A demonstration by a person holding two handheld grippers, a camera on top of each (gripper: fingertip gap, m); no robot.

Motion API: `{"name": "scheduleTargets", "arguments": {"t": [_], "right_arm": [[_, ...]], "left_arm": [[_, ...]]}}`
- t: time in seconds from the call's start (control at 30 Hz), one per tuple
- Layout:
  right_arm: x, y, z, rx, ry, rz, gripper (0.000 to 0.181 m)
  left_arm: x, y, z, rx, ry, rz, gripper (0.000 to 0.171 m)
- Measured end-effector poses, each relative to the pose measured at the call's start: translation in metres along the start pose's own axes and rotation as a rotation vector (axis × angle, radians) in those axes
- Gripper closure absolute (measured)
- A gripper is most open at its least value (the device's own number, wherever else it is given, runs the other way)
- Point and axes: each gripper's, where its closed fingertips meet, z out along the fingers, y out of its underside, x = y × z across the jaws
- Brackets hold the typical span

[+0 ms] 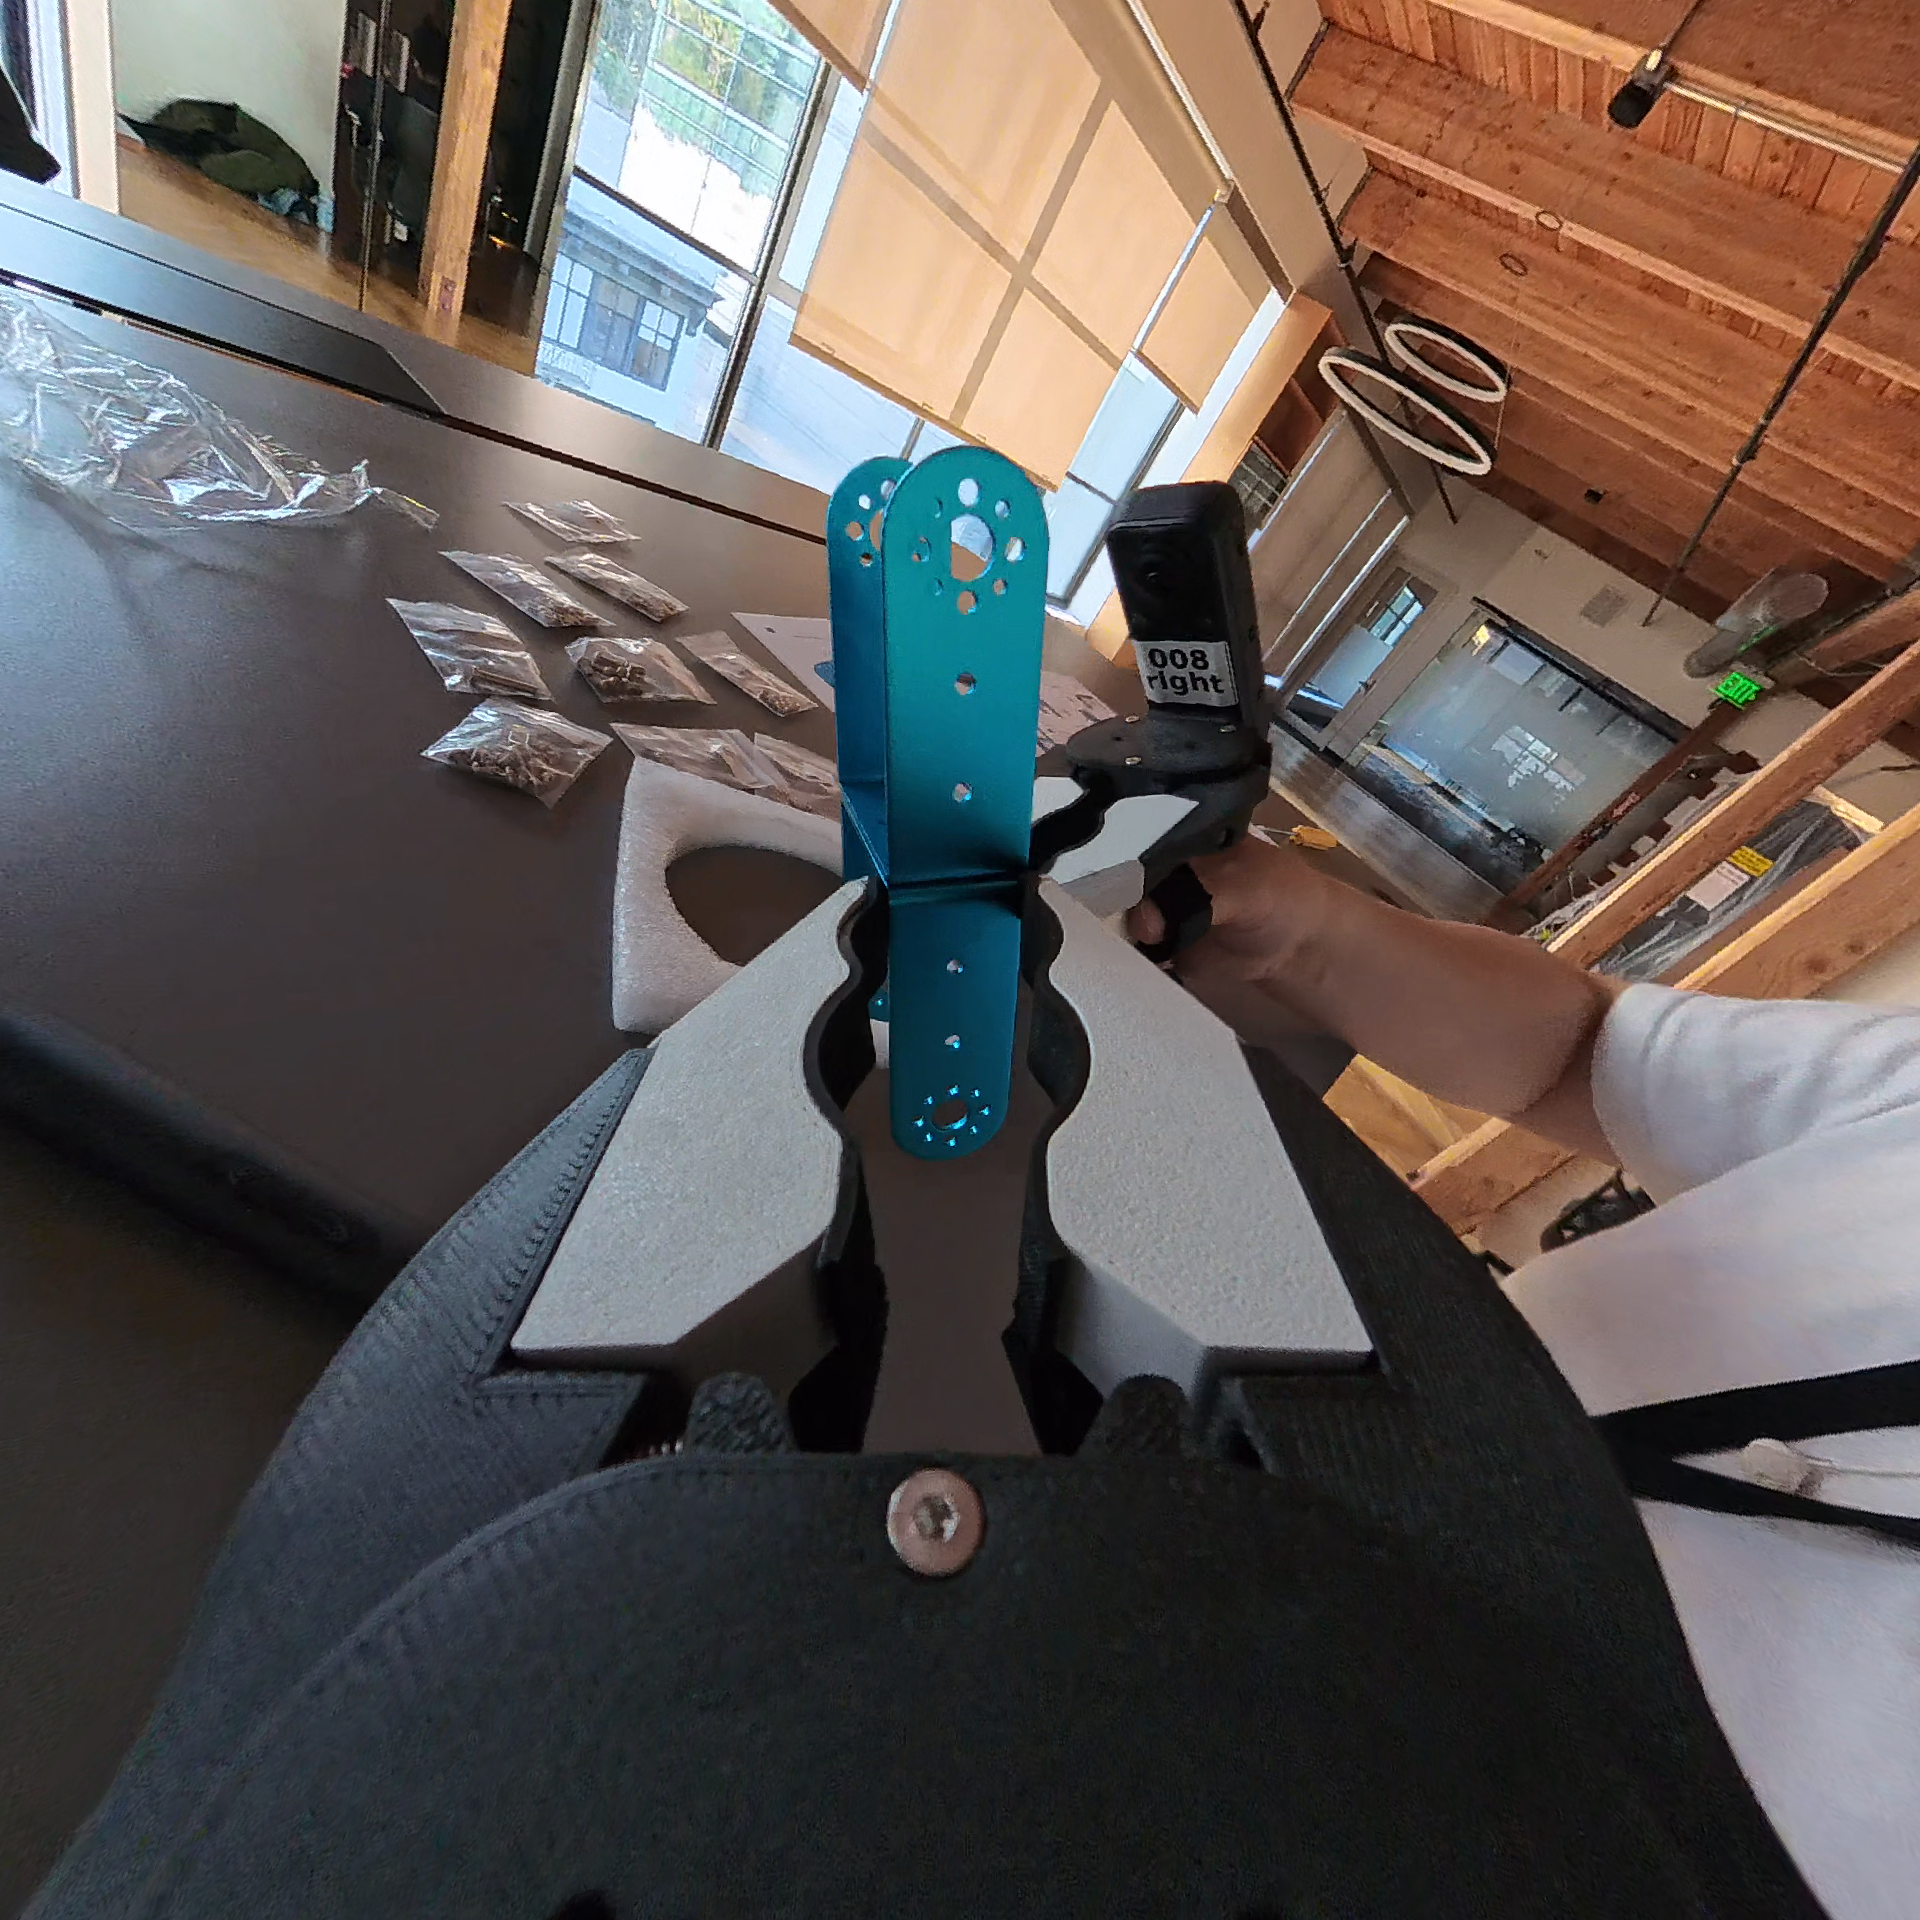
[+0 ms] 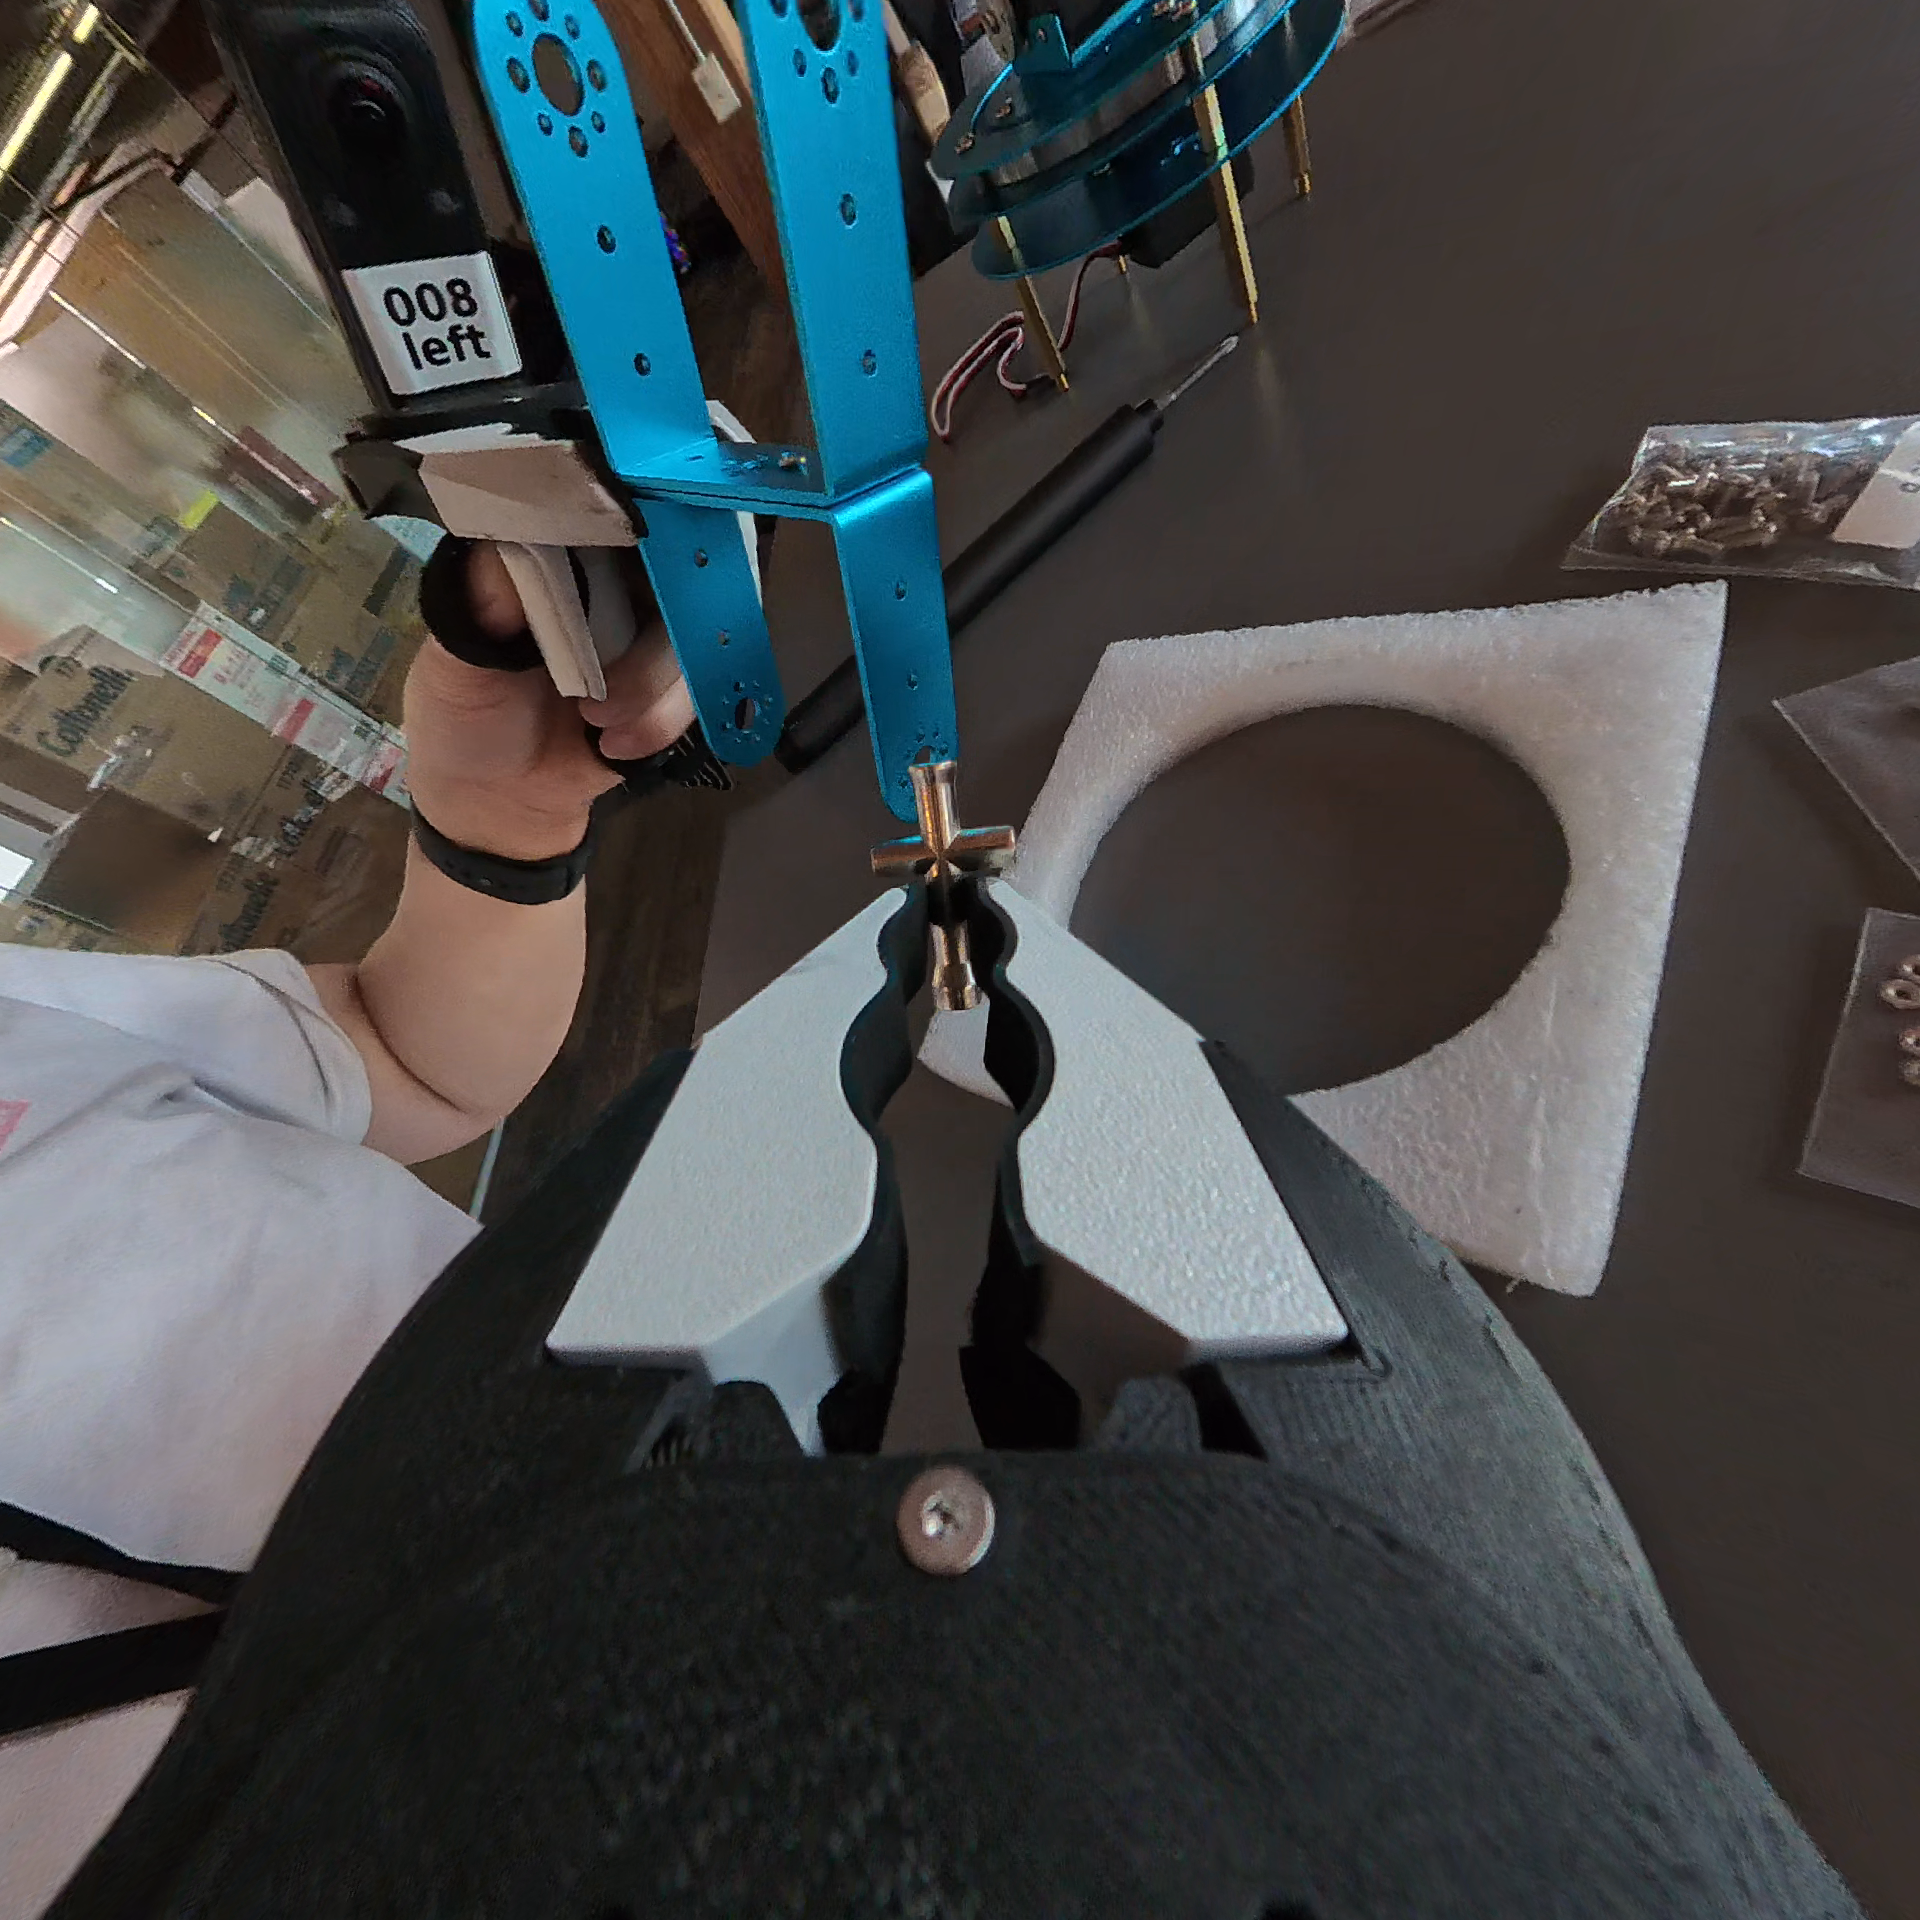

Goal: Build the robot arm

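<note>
My left gripper (image 1: 951, 899) is shut on a blue metal bracket (image 1: 961, 727) with rows of holes, held up above the dark table (image 1: 312, 935). The bracket also shows in the right wrist view (image 2: 717, 436), gripped at its cross plate by the left gripper (image 2: 613, 499). My right gripper (image 2: 951, 904) is shut on a small silver cross-shaped wrench (image 2: 943, 847); its top arm touches the lower end of one bracket arm. In the left wrist view the right gripper (image 1: 1049, 842) sits just behind the bracket, its fingertips hidden by it.
A white foam square with a round cutout (image 2: 1434, 883) (image 1: 665, 904) lies under the grippers. Several small bags of screws (image 1: 520, 748) (image 2: 1745, 509), crumpled clear plastic (image 1: 135, 436), a black screwdriver (image 2: 987, 561) and a blue disc assembly on brass standoffs (image 2: 1122, 135) lie around. The gap from one gripper's tips to the other's is roughly 9 cm.
</note>
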Motion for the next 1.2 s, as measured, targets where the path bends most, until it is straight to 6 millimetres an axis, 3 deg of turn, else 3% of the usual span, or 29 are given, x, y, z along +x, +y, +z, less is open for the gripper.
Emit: {"name": "scheduleTargets", "arguments": {"t": [0.5,0.67,1.2], "right_arm": [[-0.001,0.010,0.002,-0.081,0.048,-0.176,0.173],[-0.001,0.014,-0.007,-0.084,0.010,-0.119,0.173],[0.004,0.024,-0.029,-0.104,0.041,-0.181,0.174]], "left_arm": [[0.004,0.003,0.023,-0.001,-0.011,-0.005,0.148],[0.010,0.004,0.029,-0.004,-0.001,-0.005,0.147],[0.023,0.008,0.041,-0.006,0.025,-0.004,0.148]]}}
